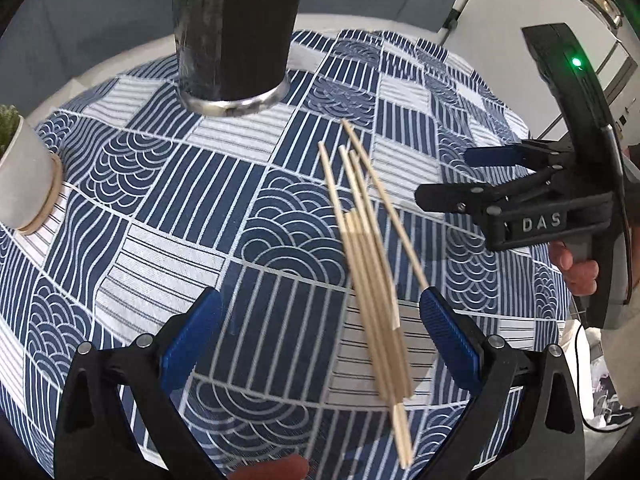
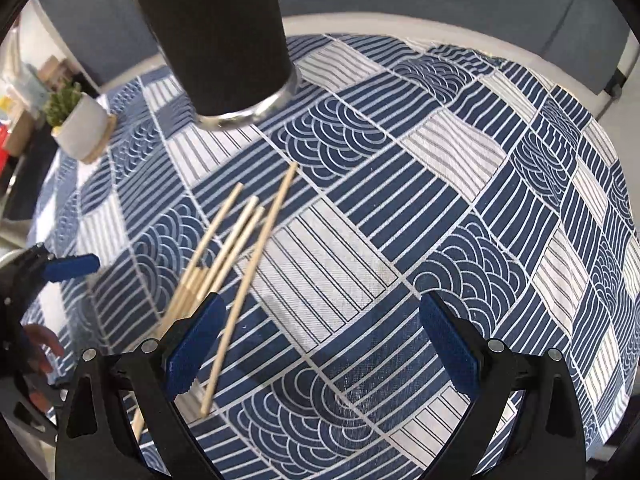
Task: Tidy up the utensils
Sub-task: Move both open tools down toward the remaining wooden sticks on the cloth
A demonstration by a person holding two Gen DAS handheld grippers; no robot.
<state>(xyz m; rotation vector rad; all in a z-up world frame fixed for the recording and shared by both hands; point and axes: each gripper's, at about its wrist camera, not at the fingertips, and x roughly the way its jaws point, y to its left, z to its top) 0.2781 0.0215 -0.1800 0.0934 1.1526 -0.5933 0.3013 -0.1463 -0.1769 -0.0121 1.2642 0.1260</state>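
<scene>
Several wooden chopsticks [image 1: 370, 280] lie in a loose bundle on the blue patterned tablecloth [image 1: 160, 208]. They also show in the right wrist view [image 2: 228, 256], at the left. A tall black cup with a steel base [image 1: 234, 36] stands upright behind them, also in the right wrist view [image 2: 224, 40]. My left gripper [image 1: 320, 332] is open and empty, low over the near ends of the chopsticks. My right gripper [image 2: 320, 340] is open and empty, just right of the chopsticks. It shows in the left wrist view [image 1: 452, 176] at the right.
A small white pot with a green plant [image 2: 78, 120] stands at the far left of the table; it also shows in the left wrist view [image 1: 24, 176]. The table's pale rim [image 2: 440, 26] curves behind the cloth [image 2: 440, 200]. A grey wall lies beyond.
</scene>
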